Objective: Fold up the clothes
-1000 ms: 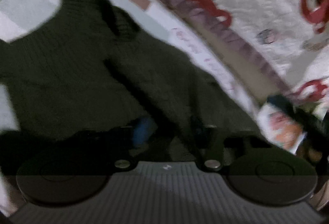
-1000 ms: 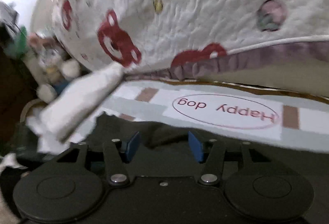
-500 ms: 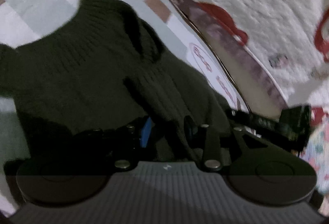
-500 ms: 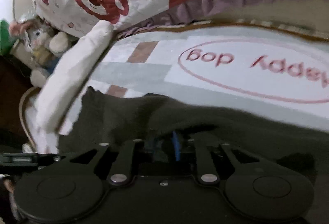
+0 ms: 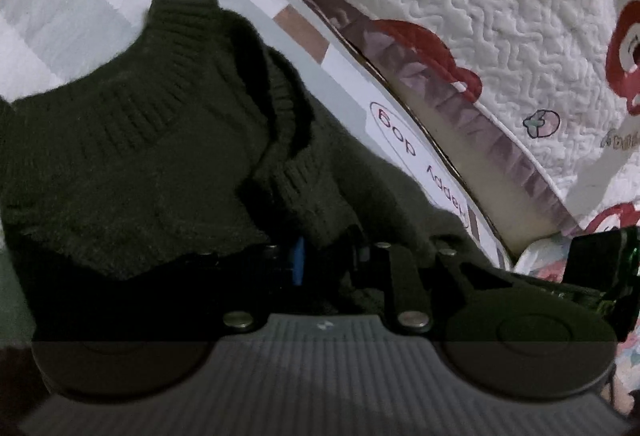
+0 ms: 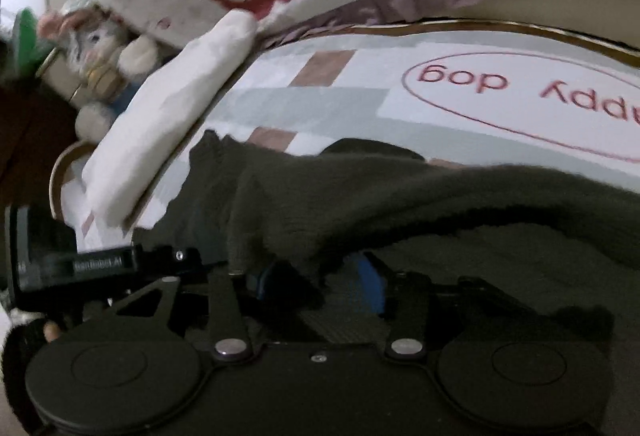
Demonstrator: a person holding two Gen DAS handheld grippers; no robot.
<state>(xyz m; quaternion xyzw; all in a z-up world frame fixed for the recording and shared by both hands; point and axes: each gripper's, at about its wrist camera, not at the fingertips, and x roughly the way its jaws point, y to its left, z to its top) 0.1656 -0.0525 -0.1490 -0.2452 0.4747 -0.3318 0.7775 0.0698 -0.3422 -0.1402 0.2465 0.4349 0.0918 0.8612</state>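
A dark knitted sweater (image 5: 132, 139) lies spread on a pale "Happy dog" mat (image 5: 100, 7), collar at the far side. One ribbed sleeve cuff (image 5: 316, 203) is folded over the body and runs down between the fingers of my left gripper (image 5: 328, 260), whose jaws are closing and pinch it. In the right wrist view a raised fold of the sweater (image 6: 400, 203) drapes between the blue pads (image 6: 370, 284) of my right gripper (image 6: 316, 282). Its jaws are opening and stand apart from the cloth. Each gripper's black body shows at the edge of the other's view.
A white quilt with red bears (image 5: 500, 35) rises along the mat's far edge. A white rolled cloth (image 6: 172, 115) and a plush rabbit (image 6: 96, 47) lie at the mat's left end. A person's hand (image 6: 40, 332) holds the left gripper.
The right gripper dropped onto the sweater, pinched in, then spread its jaws again around a fold. The left gripper stayed put, widened briefly and narrowed on the sleeve cuff.
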